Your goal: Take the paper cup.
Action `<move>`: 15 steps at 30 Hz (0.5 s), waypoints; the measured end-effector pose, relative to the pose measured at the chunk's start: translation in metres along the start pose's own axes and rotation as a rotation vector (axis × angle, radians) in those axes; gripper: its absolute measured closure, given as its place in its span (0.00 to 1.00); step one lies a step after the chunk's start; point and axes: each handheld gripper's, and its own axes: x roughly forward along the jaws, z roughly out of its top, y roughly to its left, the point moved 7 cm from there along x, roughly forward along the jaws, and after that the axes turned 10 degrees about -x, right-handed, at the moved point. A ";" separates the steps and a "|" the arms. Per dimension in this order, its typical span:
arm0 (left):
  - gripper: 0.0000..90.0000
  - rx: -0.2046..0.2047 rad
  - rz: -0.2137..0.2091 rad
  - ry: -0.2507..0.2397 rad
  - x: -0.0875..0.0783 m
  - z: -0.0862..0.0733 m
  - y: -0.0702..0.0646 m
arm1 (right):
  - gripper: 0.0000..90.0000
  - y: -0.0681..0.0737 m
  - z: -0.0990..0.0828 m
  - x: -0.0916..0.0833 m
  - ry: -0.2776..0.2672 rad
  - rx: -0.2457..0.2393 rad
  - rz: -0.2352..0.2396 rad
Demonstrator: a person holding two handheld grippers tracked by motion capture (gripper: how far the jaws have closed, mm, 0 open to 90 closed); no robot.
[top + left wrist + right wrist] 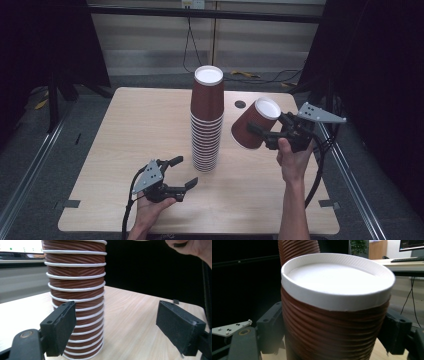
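Observation:
A tall stack of upside-down brown ribbed paper cups point(206, 120) stands at the middle of the wooden table point(130, 130). My right gripper point(261, 133) is shut on a single brown cup point(252, 125), held off the table to the right of the stack and tilted, white base up. In the right gripper view the cup point(337, 290) sits between both jaws, with the stack point(297, 247) behind it. My left gripper point(181, 172) rests low near the front left of the stack, open with nothing between its jaws. In the left gripper view the stack point(77, 290) rises just beyond the left jaw.
A small black round spot point(240, 104) lies on the table behind the held cup. Metal rails point(30, 165) run along both sides of the table. Cables point(260, 77) trail on the floor beyond the far edge.

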 end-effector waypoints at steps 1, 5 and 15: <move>0.18 -0.004 -0.007 0.001 0.001 0.000 -0.001 | 0.22 0.003 -0.005 0.000 0.007 -0.003 0.006; 0.18 -0.002 -0.024 0.008 0.003 0.001 -0.004 | 0.22 0.007 -0.013 0.001 0.018 -0.004 0.010; 0.18 0.008 -0.052 0.024 0.008 0.001 -0.007 | 0.22 0.020 -0.044 0.007 0.046 0.030 0.041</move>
